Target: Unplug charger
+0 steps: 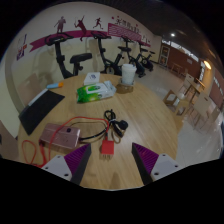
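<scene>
Charger [116, 127], a small dark block with cables running from it, lies on the round wooden tabletop [150, 115] just ahead of the gripper [112, 160], beside a red power strip [104, 149] that sits between and just beyond the two fingertips. One red cable [92, 127] loops from that area toward a single pinkish flat device [60, 136] lying to the left of the strip; whether the charger's plug is seated in the strip cannot be told from this view. The gripper is held low over the tabletop, pointing forward and roughly level, with its two fingers spread apart and nothing between the purple pads [146, 156]; the strip and charger rest on the tabletop on their own. Farther across the tabletop there is one dark laptop-like slab [40, 108] at the left, one green pack of wipes [97, 91] near the middle, and one white cup-like container [128, 75] just beyond it. Past the tabletop stand several exercise bikes [70, 55] against a wall that carries a band of magenta sport figures [75, 27]. One wooden chair [190, 95] stands off to the right, well apart from the tabletop.
</scene>
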Tool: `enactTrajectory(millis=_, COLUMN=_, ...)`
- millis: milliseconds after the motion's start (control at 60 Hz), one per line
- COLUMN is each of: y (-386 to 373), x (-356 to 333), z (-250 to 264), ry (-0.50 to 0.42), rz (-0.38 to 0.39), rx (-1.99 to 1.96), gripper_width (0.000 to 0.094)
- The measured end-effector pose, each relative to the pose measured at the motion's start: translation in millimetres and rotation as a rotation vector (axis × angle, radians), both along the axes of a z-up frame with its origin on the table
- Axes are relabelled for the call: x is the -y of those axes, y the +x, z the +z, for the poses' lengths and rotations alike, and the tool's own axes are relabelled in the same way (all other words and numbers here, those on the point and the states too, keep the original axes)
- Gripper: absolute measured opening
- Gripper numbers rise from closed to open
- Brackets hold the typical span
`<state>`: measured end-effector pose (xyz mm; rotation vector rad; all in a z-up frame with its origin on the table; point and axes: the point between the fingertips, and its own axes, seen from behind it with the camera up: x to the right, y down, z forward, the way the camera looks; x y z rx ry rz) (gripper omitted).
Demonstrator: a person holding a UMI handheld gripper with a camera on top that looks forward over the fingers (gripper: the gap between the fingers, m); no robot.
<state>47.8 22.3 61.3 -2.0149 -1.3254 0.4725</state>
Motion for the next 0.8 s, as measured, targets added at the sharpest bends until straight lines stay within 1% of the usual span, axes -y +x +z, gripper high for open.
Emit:
enactTrajectory(millis=217, y=106, x=47, z=87, ry=-0.048, rz=-0.021, rx=-0.027, gripper_width=0.0852)
enactTrajectory(millis=350, y=167, x=67, z=124, ry=-0.059, rz=-0.038, rx=-0.049, gripper_width=0.0862)
enactTrajectory(millis=433, y=191, x=74, z=136, ry=-0.047, rz=-0.045, rx=-0.053, gripper_width=0.0856)
enactTrajectory(millis=533, y=205, x=79, z=145, ry=-0.032, rz=-0.032, rx=-0.052, gripper_width=0.0854)
enactTrajectory(millis=617, y=206, x=82, z=149, ry=-0.036, rz=-0.026, rx=-0.073, gripper_width=0.0858)
enactTrajectory(millis=683, y=205, x=81, z=151, ry=-0.001, rz=-0.009, rx=-0.064, gripper_width=0.086)
enactTrajectory(millis=800, y=200, x=83, z=154, ry=0.018, rz=0.005, rx=-0.068, gripper_width=0.0856)
